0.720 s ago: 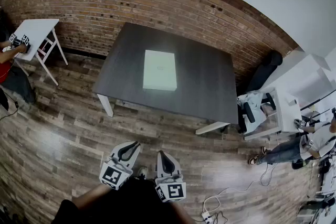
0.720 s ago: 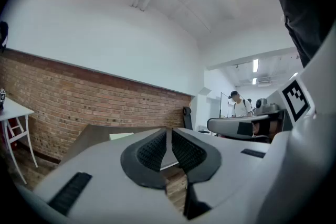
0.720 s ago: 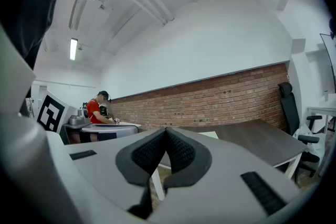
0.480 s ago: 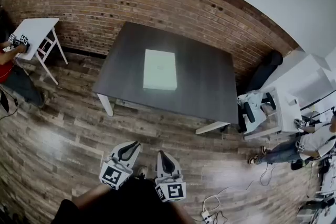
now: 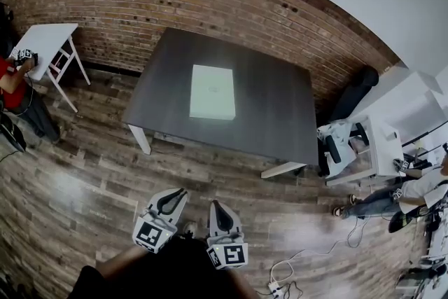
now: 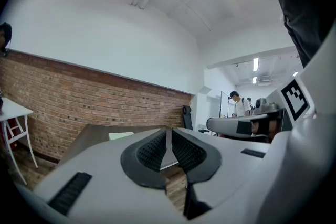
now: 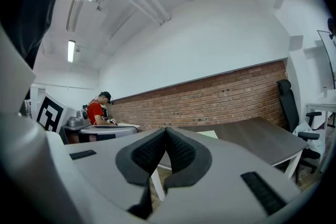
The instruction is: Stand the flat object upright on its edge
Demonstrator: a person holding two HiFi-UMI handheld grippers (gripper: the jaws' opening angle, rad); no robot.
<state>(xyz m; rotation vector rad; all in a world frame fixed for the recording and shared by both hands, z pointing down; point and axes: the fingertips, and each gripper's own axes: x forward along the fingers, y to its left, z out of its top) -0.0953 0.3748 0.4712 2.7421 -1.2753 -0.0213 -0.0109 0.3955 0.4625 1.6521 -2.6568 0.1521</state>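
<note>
A pale green flat box point(image 5: 213, 92) lies flat near the middle of the dark grey table point(image 5: 273, 115). Both grippers hang low over the wooden floor, well short of the table's near edge. My left gripper point(image 5: 174, 193) is shut with nothing between its pads. My right gripper point(image 5: 216, 206) is shut and empty too. In the left gripper view the jaws point(image 6: 168, 136) meet, with the box point(image 6: 121, 135) a pale sliver on the table beyond. In the right gripper view the shut tips point(image 7: 166, 132) stand before the table point(image 7: 257, 139) and box point(image 7: 209, 134).
A brick wall point(image 5: 210, 3) runs behind the table. A small white table point(image 5: 47, 42) and a person in red point(image 5: 12, 91) are at the left. White desks, a chair point(image 5: 336, 143) and a seated person point(image 5: 392, 196) are at the right. Cables lie on the floor point(image 5: 294, 266).
The grippers and the box have not moved. The person in red at the left has stepped closer in along the floor.
</note>
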